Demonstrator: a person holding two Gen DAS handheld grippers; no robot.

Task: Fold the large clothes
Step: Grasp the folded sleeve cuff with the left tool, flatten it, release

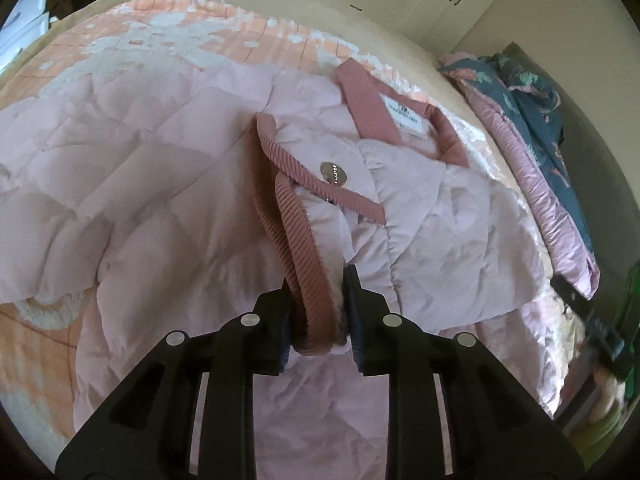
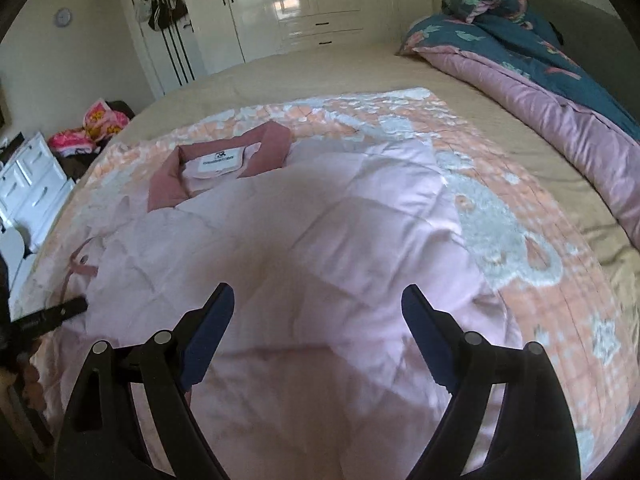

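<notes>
Nearest the left wrist camera, the left gripper (image 1: 318, 312) is seen clamped narrowly on the ribbed dusty-pink cuff (image 1: 310, 300) of a pale pink quilted jacket (image 1: 160, 184), the cuff being pinched between the two dark pads. Just beyond the grip, a round metal snap button (image 1: 334, 173) is shown on the sleeve end, which is lifted and folded over the body of the garment. Nearest the right wrist camera, the right gripper (image 2: 318, 312) is held wide apart above the jacket's quilted front, with nothing between its fingers. Farther off, the jacket is spread across a peach and white patterned blanket (image 2: 520, 240) on a bed (image 2: 360, 64), and its dusty-pink collar (image 2: 276, 136) with a white label (image 2: 218, 160) is turned toward the far side. At the far right of the bed, a rolled duvet (image 2: 560, 120), pink beneath and dark teal above, is laid along the edge. At the far left, a white chest of drawers (image 2: 36, 184) and a heap of bright pink clothes (image 2: 92, 128) are placed by the wall. Farthest away, white wardrobe doors (image 2: 280, 4) are seen.
</notes>
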